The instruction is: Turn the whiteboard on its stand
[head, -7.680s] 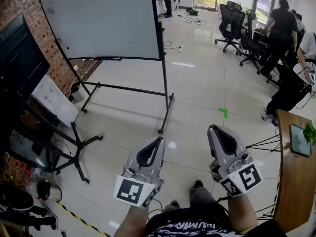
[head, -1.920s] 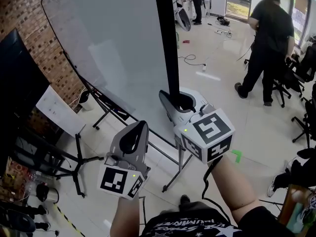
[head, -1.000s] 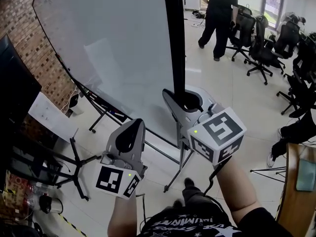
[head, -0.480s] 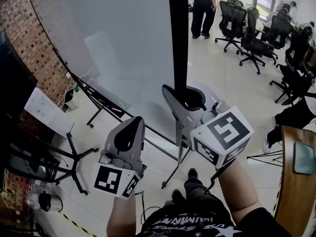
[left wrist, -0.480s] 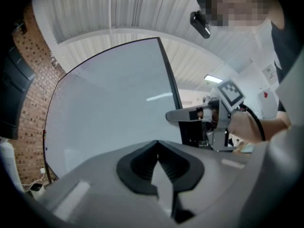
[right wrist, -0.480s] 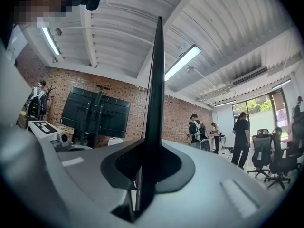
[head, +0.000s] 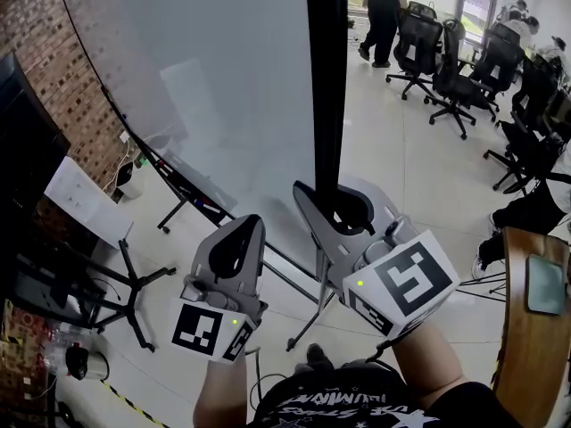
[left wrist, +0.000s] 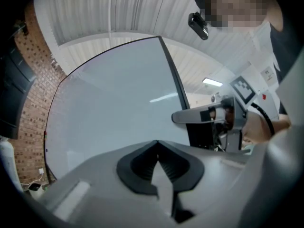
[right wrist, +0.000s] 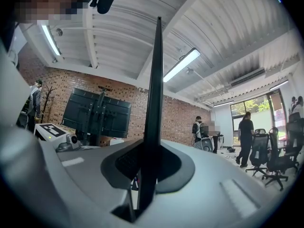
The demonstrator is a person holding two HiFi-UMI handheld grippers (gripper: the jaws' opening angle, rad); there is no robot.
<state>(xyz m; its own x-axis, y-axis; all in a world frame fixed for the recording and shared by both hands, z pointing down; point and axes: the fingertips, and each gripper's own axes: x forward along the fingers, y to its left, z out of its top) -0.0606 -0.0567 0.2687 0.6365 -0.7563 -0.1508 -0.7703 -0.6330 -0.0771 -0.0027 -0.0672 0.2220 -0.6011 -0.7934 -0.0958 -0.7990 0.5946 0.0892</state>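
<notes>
**Whiteboard (head: 223, 87) gripped at its black side edge by the right gripper**

The whiteboard stands upright on its stand (head: 303, 321) on the pale tiled floor (head: 419, 176). It fills the upper left of the head view, with its white face turned toward the person and a brick wall (head: 53, 52) beyond it. Its black side edge (head: 326, 78) runs straight up the middle of that view.

The right gripper (head: 332, 191) is on this edge low down. In the right gripper view the dark strip (right wrist: 154, 94) rises from between the two jaws, which are closed against it from either side and pinch the frame.

The left gripper (head: 249, 226) is just left of the right one, in front of the board's lower face and apart from it. In the left gripper view its jaws (left wrist: 157, 143) are pressed together at the tips with nothing between them, and the white face (left wrist: 114, 113) fills the view beyond.

A pen tray (head: 192, 194) runs along the board's bottom edge. To the left, a dark screen (head: 27, 150) stands on its own black stand. To the right, well apart, are office chairs (head: 455, 87), a standing person (head: 384, 7) and the corner of a wooden table (head: 526, 355).
</notes>
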